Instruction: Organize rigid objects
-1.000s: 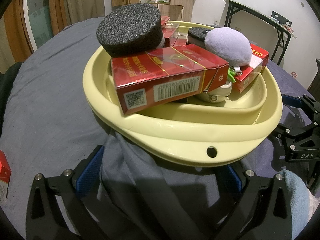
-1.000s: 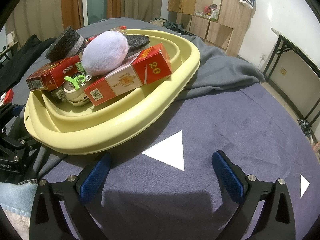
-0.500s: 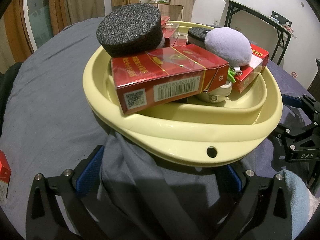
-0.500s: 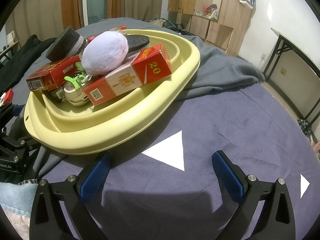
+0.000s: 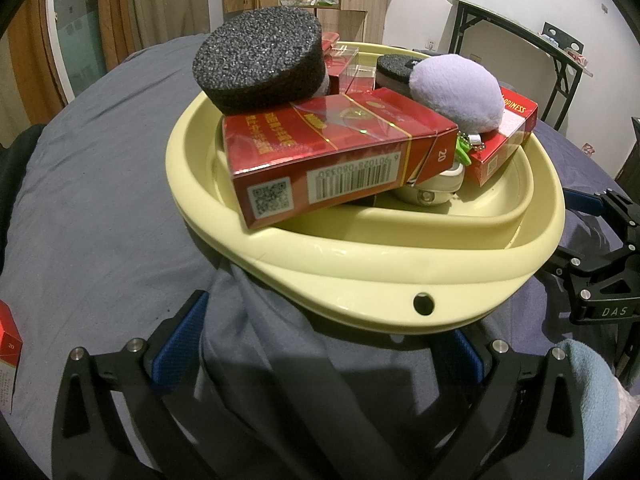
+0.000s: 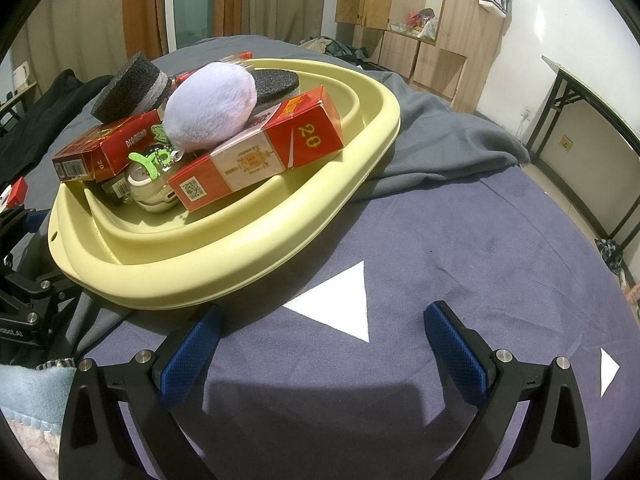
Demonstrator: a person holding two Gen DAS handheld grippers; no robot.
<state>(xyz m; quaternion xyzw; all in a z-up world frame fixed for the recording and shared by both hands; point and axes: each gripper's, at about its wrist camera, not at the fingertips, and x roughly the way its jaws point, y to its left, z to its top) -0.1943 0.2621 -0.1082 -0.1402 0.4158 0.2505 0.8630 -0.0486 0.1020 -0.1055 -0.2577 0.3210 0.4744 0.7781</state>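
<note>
Both grippers wait, jaws wide and empty, before a heaped basin (image 5: 360,280).

The red box (image 5: 336,156) lies straight ahead of the left gripper (image 5: 316,344), long axis crosswise; the right gripper (image 6: 320,344) sits farther off.

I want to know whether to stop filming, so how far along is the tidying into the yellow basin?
Mostly done: the yellow basin already holds red boxes, black foam discs, a purple plush and a small round case. Nothing is in hand: the left gripper and right gripper are both open and empty. Left: one red box lies on the cloth outside the basin.
</note>
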